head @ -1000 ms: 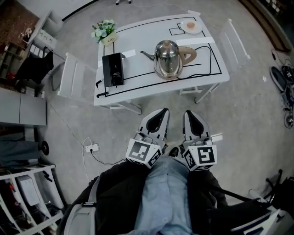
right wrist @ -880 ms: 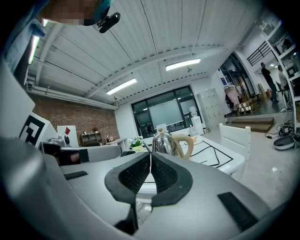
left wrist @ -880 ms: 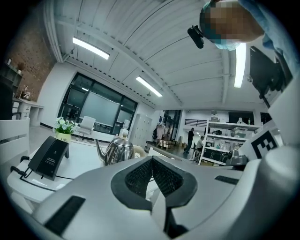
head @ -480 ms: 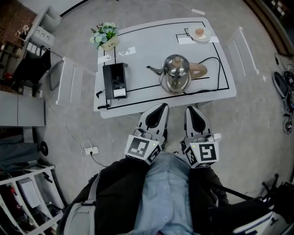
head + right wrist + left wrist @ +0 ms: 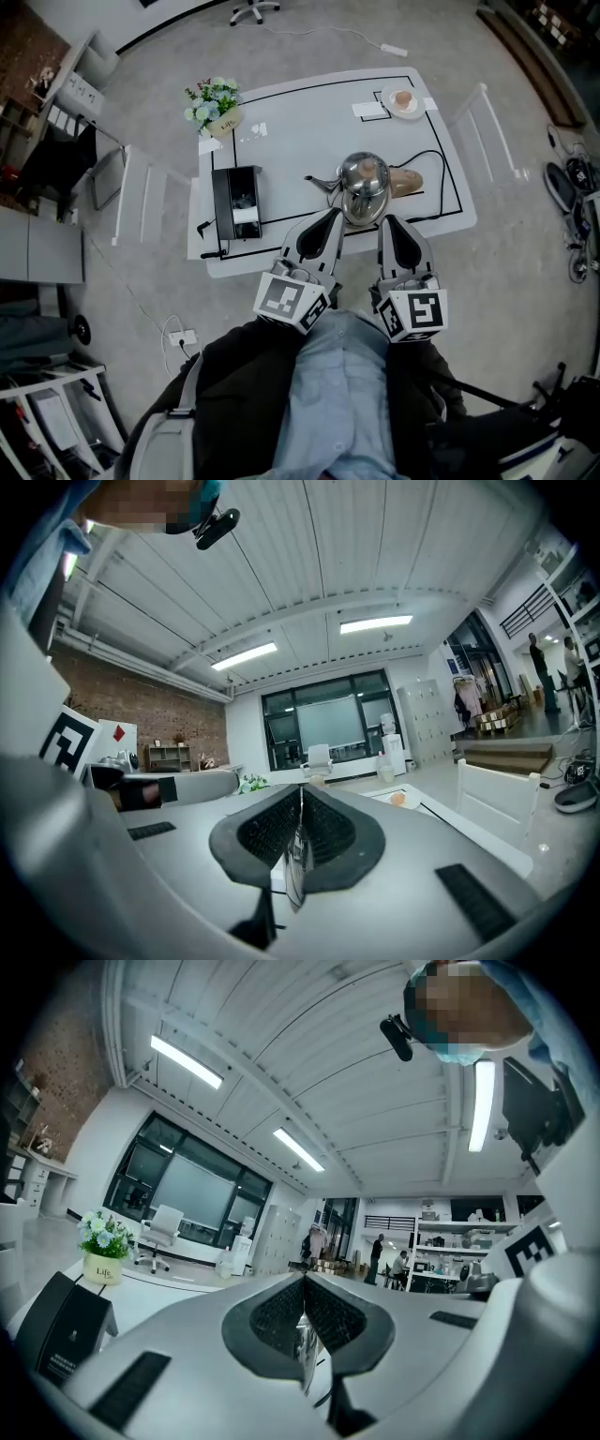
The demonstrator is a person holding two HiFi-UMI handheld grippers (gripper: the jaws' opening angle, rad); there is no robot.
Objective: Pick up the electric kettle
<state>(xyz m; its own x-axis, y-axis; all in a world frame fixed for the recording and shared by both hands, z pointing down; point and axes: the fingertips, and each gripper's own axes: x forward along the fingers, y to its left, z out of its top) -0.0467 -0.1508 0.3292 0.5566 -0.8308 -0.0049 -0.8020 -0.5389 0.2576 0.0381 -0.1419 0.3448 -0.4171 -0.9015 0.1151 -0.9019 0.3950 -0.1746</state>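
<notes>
Closer to the counter (image 5: 281,122) than a second ago, the left claw (image 5: 332,218) and right claw (image 5: 388,225) are held closed, empty. The electric kettle (image 5: 364,183) stands just beyond them; approached with closed jaws, it could be tipped.

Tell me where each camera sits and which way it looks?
Head view: on the person's head, looking steeply down at table and kettle; shows left gripper, right gripper and torso.
Left gripper view: on the left gripper, looking level along its shut jaws over the table; right gripper at right.
Right gripper view: on the right gripper, looking along its shut jaws toward windows; left gripper at left.
Shared: all three show the flowers.
</notes>
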